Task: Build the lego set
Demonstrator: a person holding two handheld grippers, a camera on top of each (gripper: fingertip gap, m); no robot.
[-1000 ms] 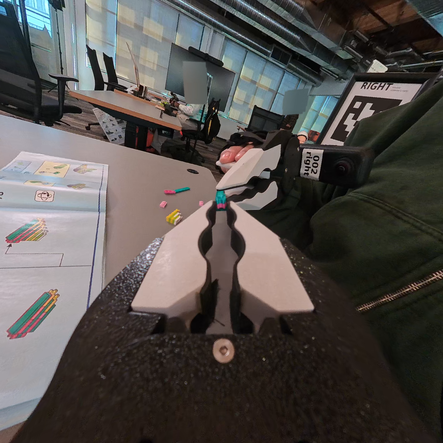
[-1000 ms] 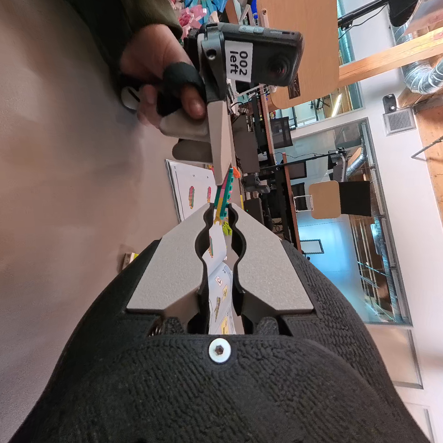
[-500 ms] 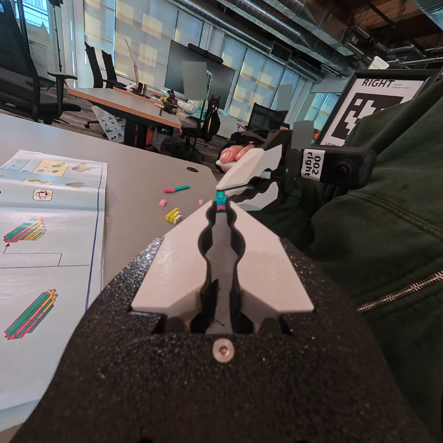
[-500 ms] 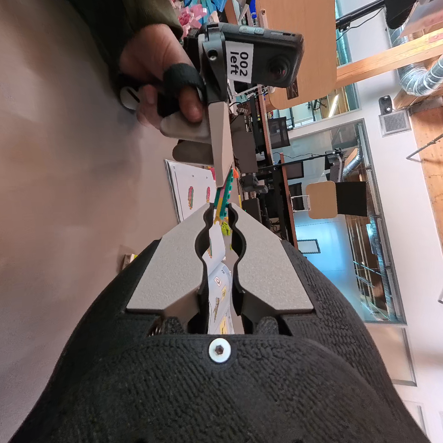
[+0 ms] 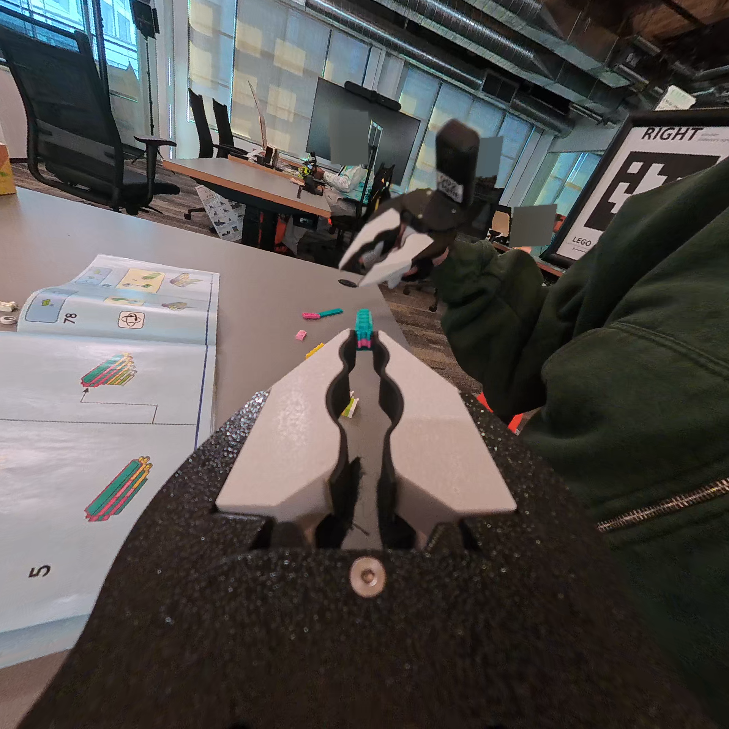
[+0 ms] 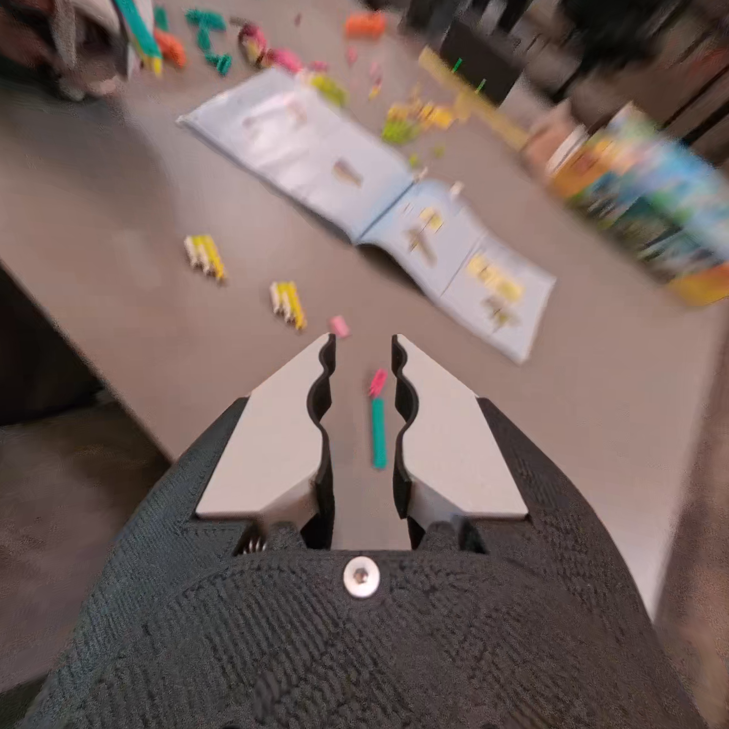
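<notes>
Nearest to you, your left gripper [image 5: 363,335] was pinched narrow on the teal-and-pink stack [image 5: 363,329], clamping its near end at the very fingertips so the rest stood out past them over the table [image 5: 256,276]. I'd judge that stack light and rigid, but only press-fitted, so a twist or a knock at the free end could peel a plate loose. Holding it across the flat sides, as you did, looked right. A grip farther in from the end would have resisted levering better.

Your right gripper [image 6: 363,339] was spread wide and held nothing. Between its fingers, on the table, lay the teal bar [image 6: 378,432] with a small pink piece [image 6: 378,382] at its far end; the blur hid whether the two were joined. Both looked thin, hard and smooth, so they might have skidded if nipped by the tips. Squeezing the bar across its long edges near the middle seemed the safest hold.

Just beyond sat a loose pink brick [image 6: 340,326] and two yellow stepped clusters [image 6: 288,303], then the open instruction booklet [image 6: 315,157]. Farther off, the set's box [image 6: 639,205] stood at the table's edge, its contents out of view. No tray or bin showed; the remaining parts lay scattered loose beyond the booklet.
</notes>
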